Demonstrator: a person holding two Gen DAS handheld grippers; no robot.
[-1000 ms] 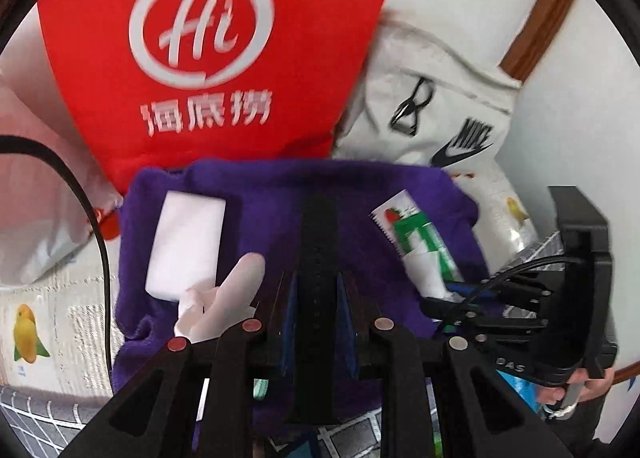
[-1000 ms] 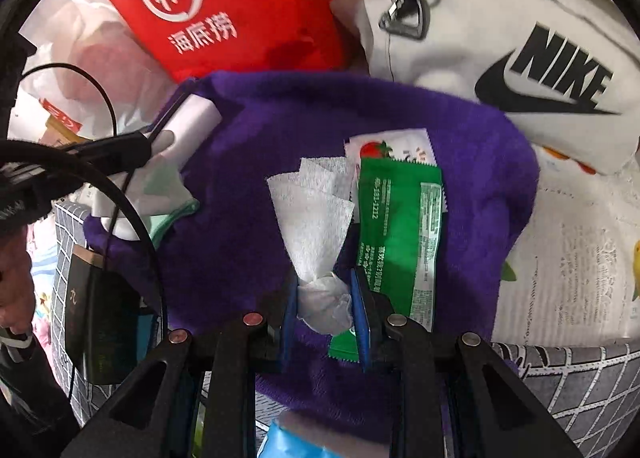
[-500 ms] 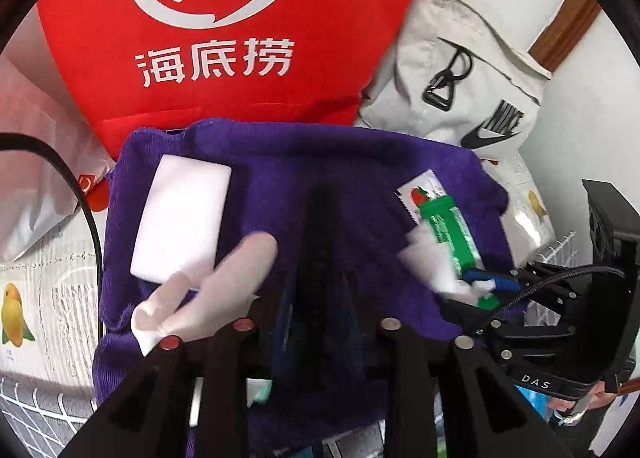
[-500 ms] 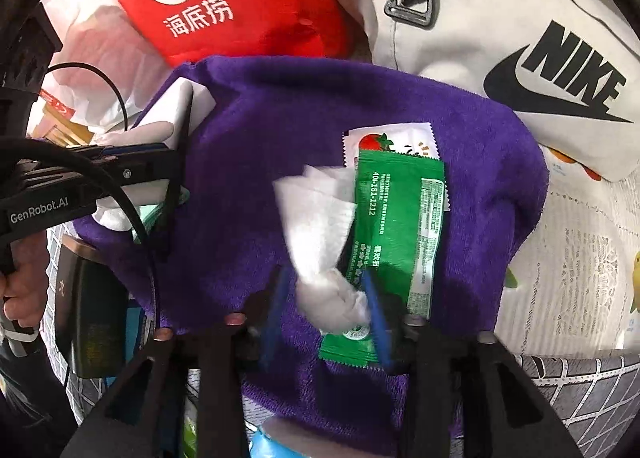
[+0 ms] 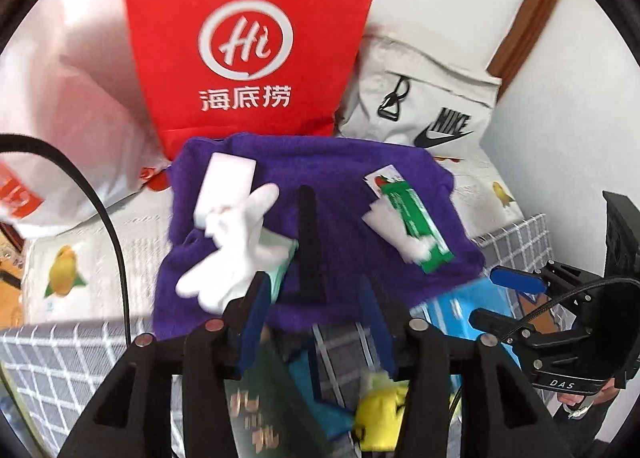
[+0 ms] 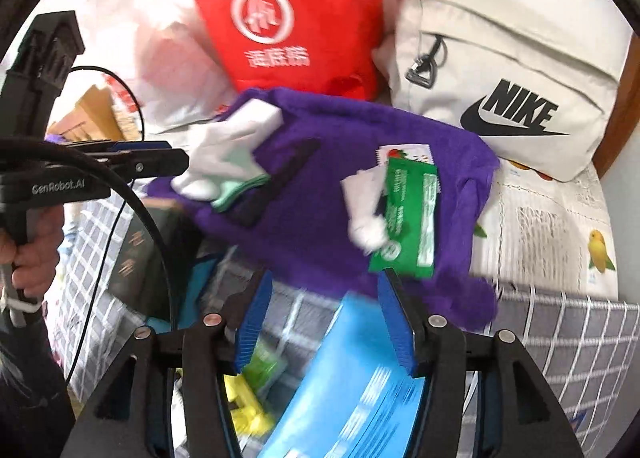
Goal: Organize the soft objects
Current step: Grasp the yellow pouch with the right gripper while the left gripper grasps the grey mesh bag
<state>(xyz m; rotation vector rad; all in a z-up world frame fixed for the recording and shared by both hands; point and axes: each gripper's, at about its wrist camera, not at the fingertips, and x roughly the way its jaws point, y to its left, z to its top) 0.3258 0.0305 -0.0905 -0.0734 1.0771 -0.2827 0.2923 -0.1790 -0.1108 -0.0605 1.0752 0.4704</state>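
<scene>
The purple towel [image 5: 344, 177] lies spread on a surface covered with fruit-printed sheets [image 5: 56, 274], with the small soft items on top of it. The white glove [image 5: 232, 242] lies at its left side, one finger over a white foam block [image 5: 228, 181]; I judge it limp and nearly weightless, best pinched at the cuff or the bunched palm, not at a fingertip. The crumpled white tissue [image 6: 364, 209] sits at the right, touching a green sachet [image 6: 408, 217] that overlies a smaller strawberry-printed packet [image 6: 404, 153]. I expect the tissue to tear or shed if squeezed hard, and the sachet to be slick, so an edge grasp seems wise. A black strap [image 5: 308, 242] lies down the towel's middle. My left gripper [image 5: 316, 318] is spread and holds nothing; my right gripper [image 6: 324, 318] is likewise spread and empty. Behind stand a red bag [image 5: 248, 37] and a pale Nike bag [image 6: 504, 77]. Nearer me, a blue box [image 6: 360, 390] and a yellow object [image 5: 380, 418] rest on grid-patterned cloth [image 6: 560, 338].
</scene>
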